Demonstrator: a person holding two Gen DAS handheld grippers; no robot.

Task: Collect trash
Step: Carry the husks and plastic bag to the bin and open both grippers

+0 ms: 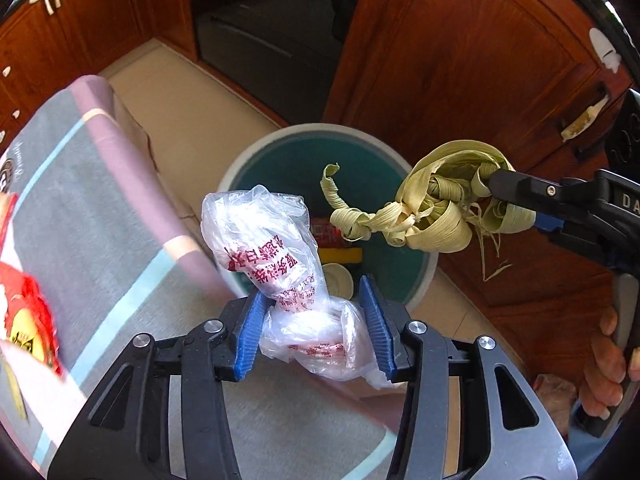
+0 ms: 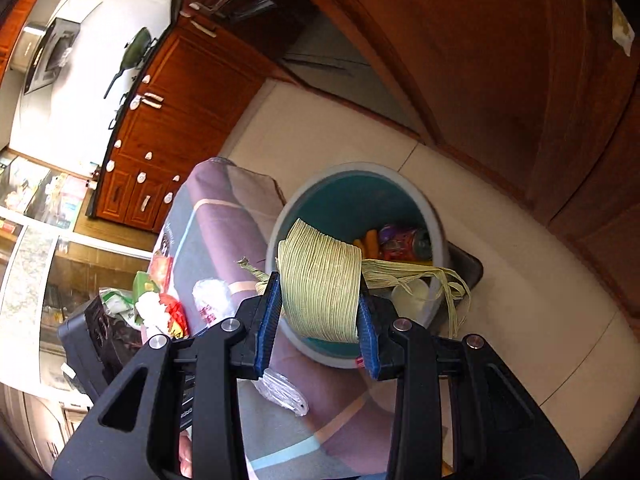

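A crumpled clear plastic bag (image 1: 276, 252) with red print sits between the blue pads of my left gripper (image 1: 312, 292), which press on its lower part; its top sticks out toward the bin. The round bin (image 1: 248, 152), teal inside with a pale rim, stands on the floor below both grippers and holds a red packet, a yellow piece and a pale cup. My right gripper (image 2: 319, 282) is shut on a bundle of pale green corn husks (image 2: 320, 280). From the left wrist view that right gripper (image 1: 492, 188) comes in from the right, with the curled husks (image 1: 436, 208) hanging over the bin's edge.
A table under a grey and mauve cloth (image 1: 100, 220) borders the bin (image 2: 280, 220) on the left, with red and green packets (image 2: 176, 316) on it. Wooden cabinet doors (image 1: 460, 60) stand close behind the bin. A hand (image 1: 608, 360) grips the right gripper's handle. Pale floor tiles (image 2: 520, 320) surround the bin.
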